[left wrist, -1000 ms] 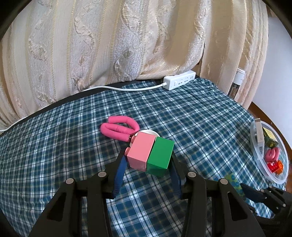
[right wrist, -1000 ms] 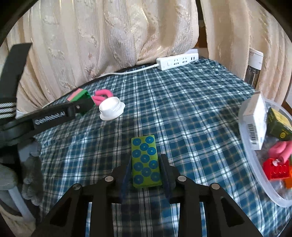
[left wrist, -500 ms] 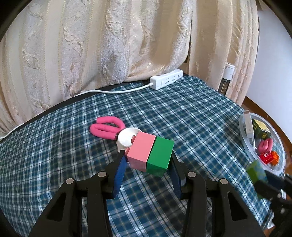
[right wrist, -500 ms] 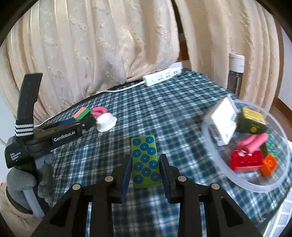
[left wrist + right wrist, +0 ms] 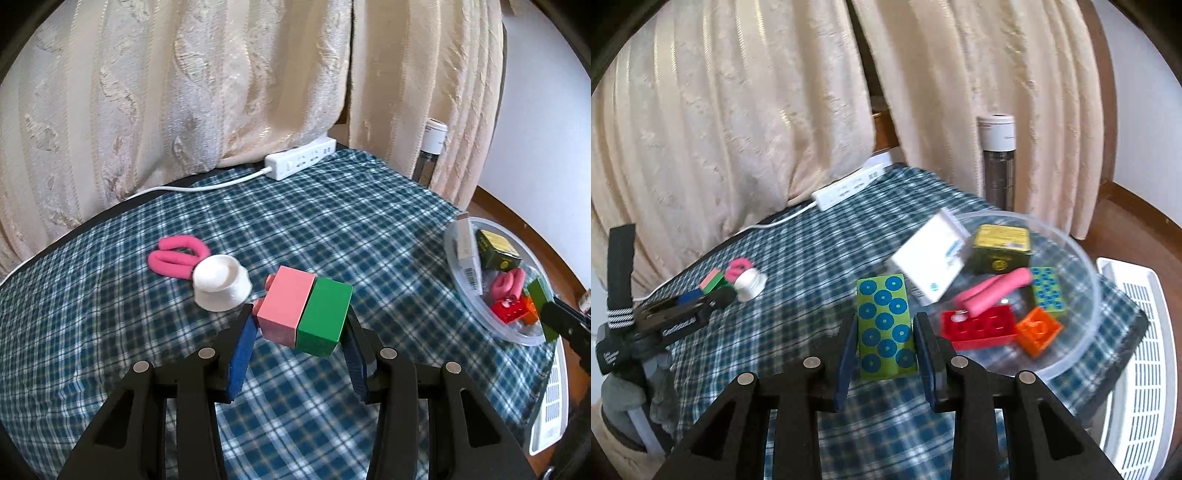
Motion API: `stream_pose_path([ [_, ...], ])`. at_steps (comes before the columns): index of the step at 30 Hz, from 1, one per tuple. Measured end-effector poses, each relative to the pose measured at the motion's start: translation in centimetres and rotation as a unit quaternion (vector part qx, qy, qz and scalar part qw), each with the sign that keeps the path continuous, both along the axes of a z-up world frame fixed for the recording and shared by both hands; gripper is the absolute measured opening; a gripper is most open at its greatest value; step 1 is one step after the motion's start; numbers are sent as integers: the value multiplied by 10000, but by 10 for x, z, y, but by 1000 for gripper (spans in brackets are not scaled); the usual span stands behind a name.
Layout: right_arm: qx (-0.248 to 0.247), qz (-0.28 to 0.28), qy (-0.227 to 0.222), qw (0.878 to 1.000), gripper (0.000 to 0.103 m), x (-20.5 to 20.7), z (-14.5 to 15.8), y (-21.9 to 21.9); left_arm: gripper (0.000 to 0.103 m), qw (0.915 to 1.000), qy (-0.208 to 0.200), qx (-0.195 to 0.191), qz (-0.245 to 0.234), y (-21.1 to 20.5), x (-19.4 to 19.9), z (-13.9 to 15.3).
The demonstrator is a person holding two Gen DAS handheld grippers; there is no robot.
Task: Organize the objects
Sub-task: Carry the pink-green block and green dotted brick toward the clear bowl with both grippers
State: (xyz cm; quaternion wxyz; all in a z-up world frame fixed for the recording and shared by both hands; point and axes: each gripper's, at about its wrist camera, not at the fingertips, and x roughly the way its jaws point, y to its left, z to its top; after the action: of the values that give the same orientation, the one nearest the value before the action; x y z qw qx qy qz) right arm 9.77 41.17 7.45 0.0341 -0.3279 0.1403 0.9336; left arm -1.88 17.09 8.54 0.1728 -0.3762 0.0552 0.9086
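Right wrist view: right gripper point(image 5: 886, 332) pinching a green dotted block point(image 5: 884, 326) upright, raised just beside the clear bowl point(image 5: 1071, 354), apparently for dropping among the sorted toys. Left gripper point(image 5: 301, 325) clamps a pink-and-green block point(image 5: 304, 310) above the plaid cloth point(image 5: 332, 221). Unsorted nearby: white cap point(image 5: 221, 282), pink loop point(image 5: 177, 255).

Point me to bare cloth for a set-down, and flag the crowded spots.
Free: plaid cloth between the power strip, white cap and clear bowl. Also open in front of the left claw. Crowded: the bowl's inside, and around the pink loop touching the cap.
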Motion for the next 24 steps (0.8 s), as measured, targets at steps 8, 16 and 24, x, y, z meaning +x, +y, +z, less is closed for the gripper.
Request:
stream_pose_path([
  [8, -114, -418, 78, 9990, 32, 8, -1, 38, 46, 9997, -14, -43, -254, 29, 8, 4],
  [16, -295, -768, 10, 9966, 32, 9, -13, 74, 46, 9985, -134, -52, -531, 59, 14, 3],
  [24, -290, -986, -13, 9947, 32, 6, -20, 101, 46, 9962, -158, -32, -851, 93, 23, 6],
])
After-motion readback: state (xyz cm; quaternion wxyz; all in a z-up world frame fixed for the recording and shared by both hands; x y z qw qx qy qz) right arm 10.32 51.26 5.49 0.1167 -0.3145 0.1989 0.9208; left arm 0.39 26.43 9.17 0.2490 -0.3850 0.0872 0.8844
